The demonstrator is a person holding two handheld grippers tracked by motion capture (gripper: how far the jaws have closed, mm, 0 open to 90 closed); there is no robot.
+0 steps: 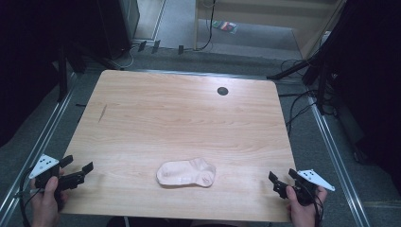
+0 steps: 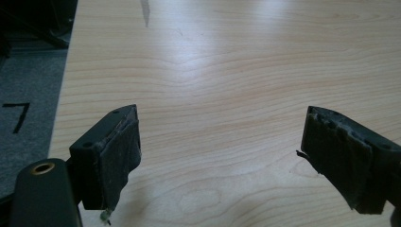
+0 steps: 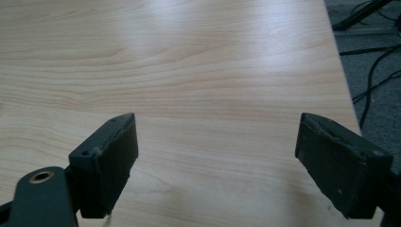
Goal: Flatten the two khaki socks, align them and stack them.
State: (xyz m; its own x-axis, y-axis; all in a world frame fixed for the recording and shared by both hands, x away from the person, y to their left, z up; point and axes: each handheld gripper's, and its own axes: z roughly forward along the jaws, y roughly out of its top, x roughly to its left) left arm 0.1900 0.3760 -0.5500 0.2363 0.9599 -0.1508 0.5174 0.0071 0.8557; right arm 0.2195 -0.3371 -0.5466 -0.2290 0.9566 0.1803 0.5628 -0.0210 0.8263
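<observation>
Sock (image 1: pixel 186 173): a pale pink item, lying flat and doubled over on the wooden table (image 1: pixel 179 113), close to the near edge and roughly midway between the two grippers. Its long axis runs left to right across the table, parallel to the near edge. The cuff end appears to point toward the person's right, though the folds are too small to confirm.

Left gripper (image 1: pixel 75 169): positioned at the near-left corner of the table, jaws spread wide with nothing between them. In the left gripper view the left gripper (image 2: pixel 222 156) looks along bare wood.

Right gripper (image 1: pixel 282 179): positioned at the near-right corner, jaws likewise spread and empty. In the right gripper view the right gripper (image 3: pixel 217 161) faces bare wood, with the right table edge alongside.

Key relation: the sock lies inboard of both grippers, to the right of the left one and to the left of the right one, well apart from each. The right gripper appears slightly nearer to its end of the sock. Judgement: each gripper must travel inward along the sock's long axis to reach an end
</observation>
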